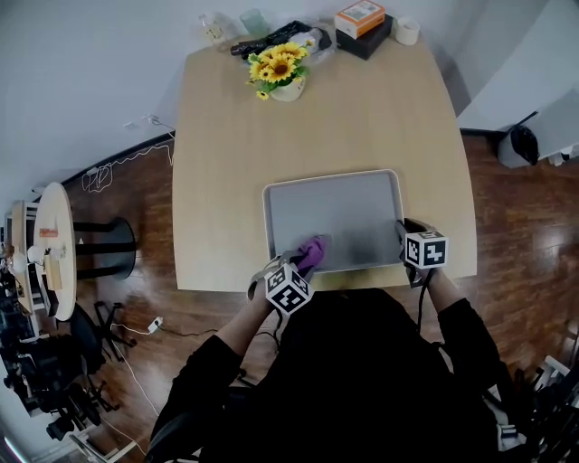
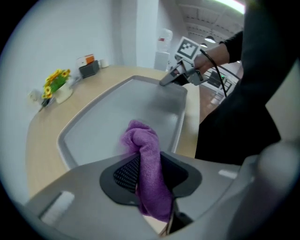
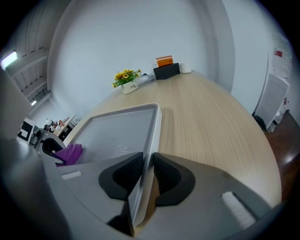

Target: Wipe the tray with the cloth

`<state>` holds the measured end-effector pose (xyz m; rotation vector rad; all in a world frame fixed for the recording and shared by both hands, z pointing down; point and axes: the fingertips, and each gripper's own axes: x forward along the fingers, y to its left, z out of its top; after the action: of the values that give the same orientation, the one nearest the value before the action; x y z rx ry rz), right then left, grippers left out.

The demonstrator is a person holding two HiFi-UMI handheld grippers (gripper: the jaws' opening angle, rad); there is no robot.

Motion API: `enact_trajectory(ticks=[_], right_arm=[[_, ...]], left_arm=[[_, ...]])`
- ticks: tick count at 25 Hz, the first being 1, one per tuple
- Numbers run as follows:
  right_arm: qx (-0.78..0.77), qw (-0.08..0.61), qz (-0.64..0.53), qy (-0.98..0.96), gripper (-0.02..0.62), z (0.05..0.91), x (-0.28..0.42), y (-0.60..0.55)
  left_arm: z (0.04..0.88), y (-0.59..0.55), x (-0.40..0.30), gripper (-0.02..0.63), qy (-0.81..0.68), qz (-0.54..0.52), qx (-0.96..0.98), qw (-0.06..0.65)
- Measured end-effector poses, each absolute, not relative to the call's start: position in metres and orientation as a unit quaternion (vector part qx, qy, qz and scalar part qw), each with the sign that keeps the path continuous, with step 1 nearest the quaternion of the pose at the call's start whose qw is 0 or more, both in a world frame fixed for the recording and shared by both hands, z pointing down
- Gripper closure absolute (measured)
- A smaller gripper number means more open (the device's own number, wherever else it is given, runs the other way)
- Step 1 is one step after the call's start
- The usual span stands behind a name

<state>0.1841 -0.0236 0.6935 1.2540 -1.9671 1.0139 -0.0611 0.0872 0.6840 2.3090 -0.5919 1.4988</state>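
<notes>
pale wooden table [image 1: 362, 118] stands against a white wall [image 1: 90, 72] on a dark wood floor [image 1: 516, 226], with a round side table [image 1: 56, 240] off to its left. at the table's far edge sit a pot of sunflowers [image 1: 279, 65], an orange box [image 1: 360, 15] on top of a black box [image 1: 366, 42], and a small white roll [image 1: 407, 31] just beside them. a grey tray [image 1: 353, 203] with rounded corners lies flat on the near half of the table, its near rim close to the table's edge. a person [image 1: 344, 380] in black holds both tools at the tray's near side. the left gripper [image 2: 149, 174] has its jaws narrowed on a purple cloth [image 2: 140, 140], pinched between the dark pads. a bunched end of it sticks out past the fingertips, above the tray's floor by the near-left corner. whether the bunch presses on the floor cannot be told. the right gripper [image 3: 146, 174] is clamped on the tray's right rim near the near-right corner, one pad inside the tray and one outside over the table. the two grippers are well apart, at opposite ends of the tray's near side.
</notes>
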Motion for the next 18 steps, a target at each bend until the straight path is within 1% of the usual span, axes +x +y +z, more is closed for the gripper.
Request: enact_trajectory(ticks=[6,9,12,16,18], right_arm=[[0.473,0.281,0.385,-0.741,0.520,0.694,0.182,-0.022],[0.470,0.276,0.388,-0.743,0.520,0.694,0.179,-0.022],[0.468,0.273,0.387,-0.746,0.518,0.693,0.177,-0.023],[0.468,0.261,0.388,-0.750,0.518,0.693,0.179,-0.022],[0.465,0.254,0.391,-0.752,0.517,0.692,0.180,-0.021]], left_arm=[[0.682,0.082,0.073,0.503,-0.077,0.520,0.844,0.107],[0.676,0.087,0.126,0.503,-0.018,0.521,0.851,0.060],[0.680,0.088,0.146,0.503,0.025,0.539,0.842,0.014],[0.682,0.062,0.142,0.503,0.038,0.538,0.842,0.015],[0.683,0.027,0.134,0.503,0.016,0.554,0.832,-0.007]])
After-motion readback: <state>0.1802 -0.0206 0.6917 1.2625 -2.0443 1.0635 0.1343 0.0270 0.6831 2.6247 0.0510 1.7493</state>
